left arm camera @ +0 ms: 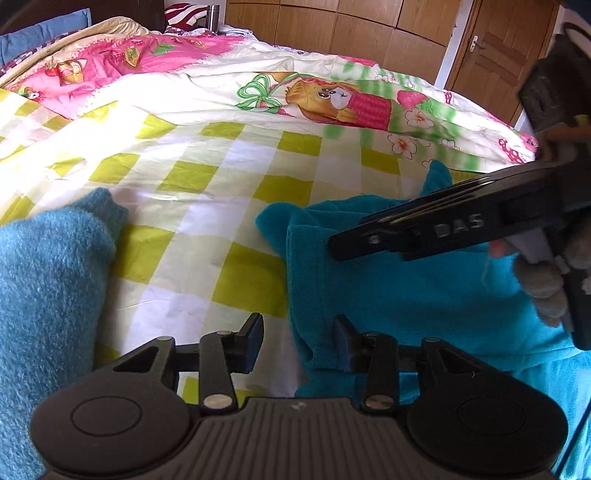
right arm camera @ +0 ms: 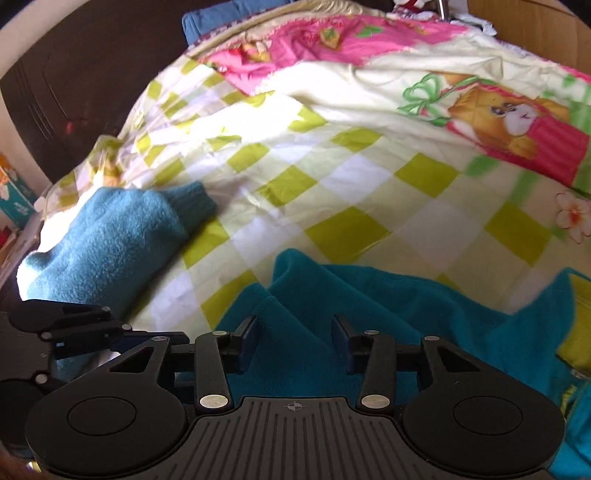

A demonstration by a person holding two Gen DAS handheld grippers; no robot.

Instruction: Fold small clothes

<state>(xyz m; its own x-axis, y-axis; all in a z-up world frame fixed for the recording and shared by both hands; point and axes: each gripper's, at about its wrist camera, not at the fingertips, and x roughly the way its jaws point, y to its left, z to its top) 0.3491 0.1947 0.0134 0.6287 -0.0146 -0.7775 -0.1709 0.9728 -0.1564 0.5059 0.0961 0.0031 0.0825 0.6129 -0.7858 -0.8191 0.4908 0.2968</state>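
While jaws gape, fuzzy teal fleece [right arm camera: 369,314] lies rumpled.

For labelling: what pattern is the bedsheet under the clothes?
Yellow-green and white checks on the bedsheet, clearest in left wrist view.

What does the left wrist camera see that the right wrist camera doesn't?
Only the left wrist view shows the wooden door and wardrobe. Only the right wrist view shows the dark headboard. Both show the checked bedsheet, the fuzzy blue sweater, the turquoise fleece and both grippers, left gripper and right gripper, jaws open.
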